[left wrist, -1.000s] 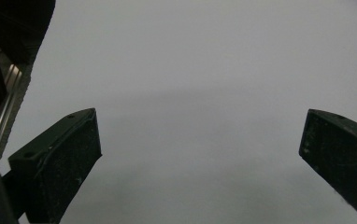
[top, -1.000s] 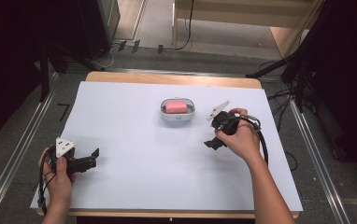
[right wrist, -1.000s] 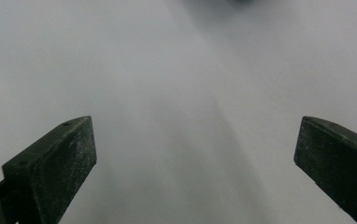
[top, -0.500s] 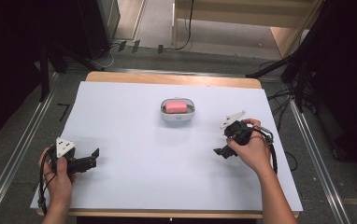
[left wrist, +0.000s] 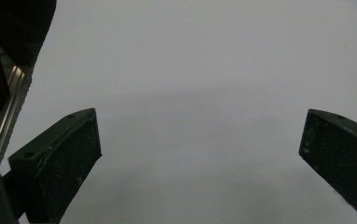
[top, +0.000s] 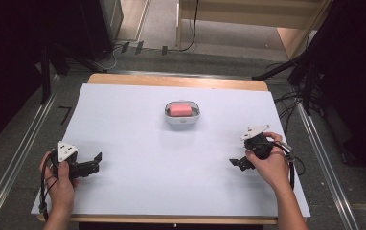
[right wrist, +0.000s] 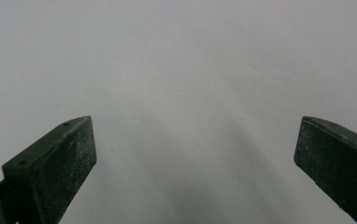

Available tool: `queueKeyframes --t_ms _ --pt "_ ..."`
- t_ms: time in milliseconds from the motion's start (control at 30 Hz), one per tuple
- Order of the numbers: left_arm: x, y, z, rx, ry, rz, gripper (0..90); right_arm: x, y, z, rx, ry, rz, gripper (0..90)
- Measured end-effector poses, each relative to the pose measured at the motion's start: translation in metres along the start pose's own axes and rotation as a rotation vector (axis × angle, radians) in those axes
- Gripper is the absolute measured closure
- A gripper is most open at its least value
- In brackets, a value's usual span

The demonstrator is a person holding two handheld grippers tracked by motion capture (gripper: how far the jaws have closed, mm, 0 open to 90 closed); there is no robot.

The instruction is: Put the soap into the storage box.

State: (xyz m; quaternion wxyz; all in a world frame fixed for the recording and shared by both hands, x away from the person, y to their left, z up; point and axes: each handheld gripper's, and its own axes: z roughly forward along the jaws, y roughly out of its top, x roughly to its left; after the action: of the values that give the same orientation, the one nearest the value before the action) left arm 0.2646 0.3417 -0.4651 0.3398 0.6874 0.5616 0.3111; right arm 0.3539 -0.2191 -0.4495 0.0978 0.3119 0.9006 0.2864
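Matt white table sheet, wooden edge, dusty black jaws.

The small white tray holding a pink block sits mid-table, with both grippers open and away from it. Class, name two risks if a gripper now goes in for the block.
1. The pink block lies low inside the small white tray, so a jaw might catch the rim and tip or push the tray.
2. The tray looks light and sits loose on the white table; with the left gripper and right gripper both far off, nothing steadies it, so it could slide.
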Motion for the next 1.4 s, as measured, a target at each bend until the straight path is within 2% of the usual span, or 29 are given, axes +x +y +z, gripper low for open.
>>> queueKeyframes --t_ms 267,833,1400 --pt "0.0 0.0 0.0 0.0 0.001 0.007 0.0 -0.003 -0.023 -0.01 -0.028 -0.023 0.04 0.0" --pt "0.0 0.0 0.0 -0.003 0.002 0.008 0.0 -0.005 -0.07 -0.023 -0.092 -0.039 0.129 0.0" --pt "0.0 0.0 0.0 -0.003 0.004 0.008 0.0 -0.004 -0.107 -0.035 -0.174 -0.055 0.211 0.0"
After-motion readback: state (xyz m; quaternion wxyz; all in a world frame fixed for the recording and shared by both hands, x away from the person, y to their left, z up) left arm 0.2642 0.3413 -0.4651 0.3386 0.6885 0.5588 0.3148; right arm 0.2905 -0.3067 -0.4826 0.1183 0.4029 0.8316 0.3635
